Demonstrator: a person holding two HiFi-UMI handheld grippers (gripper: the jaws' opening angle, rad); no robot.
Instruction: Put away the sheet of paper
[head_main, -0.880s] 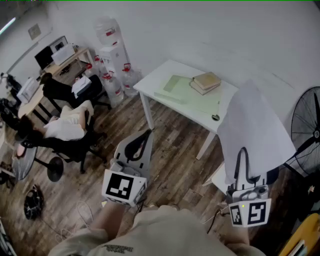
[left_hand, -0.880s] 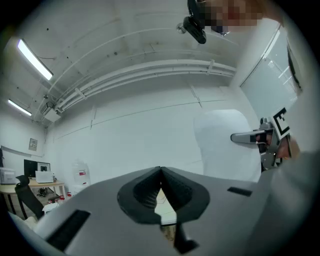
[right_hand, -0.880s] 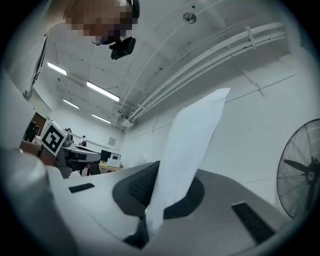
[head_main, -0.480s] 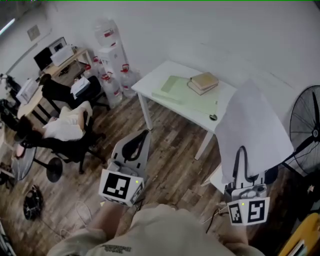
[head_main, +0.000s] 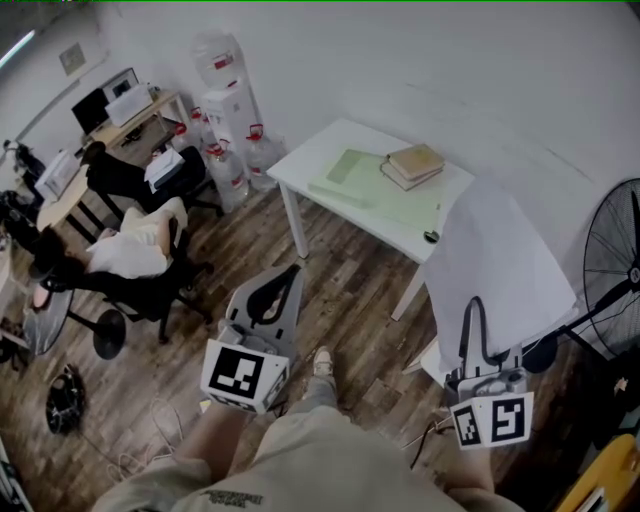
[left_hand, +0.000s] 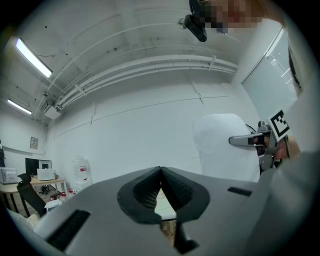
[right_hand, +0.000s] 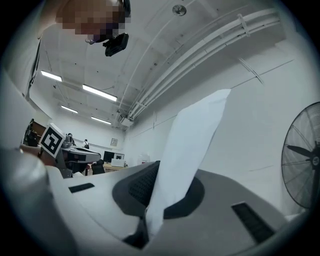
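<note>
Worktop (head_main: 310, 160), white, at 12 o'clock in the head view, well apart from both tongs, carrying a pale green mat (head_main: 365, 190) and stacked books (head_main: 413, 165). Sheet of paper (head_main: 500, 265) is not on it. It is in the air at the frame's 4 o'clock, standing up out of the right tongs (head_main: 473, 320), which pinch its lower edge. Its long axis runs 6 to 12, top corner toward 12. Right tongs are clamped tight on the sheet. Left tongs (head_main: 295, 270) are at the sheet's 9 o'clock, tips together with nothing between, pointing to about 1 o'clock.

Key relation: the worktop lies at roughly 11 o'clock from the right tongs, so the carrying hand is likely the nearer one. The sheet probably has to tip from upright to flat to land there, though the put-away spot itself is a guess.

Only the head view shows the worktop layout. The right gripper view shows the sheet passing edge-on between the pads, plus a fan (right_hand: 302, 150) at 3 o'clock. The left gripper view shows the sheet's broad face at 2 o'clock and the left tips touching
</note>
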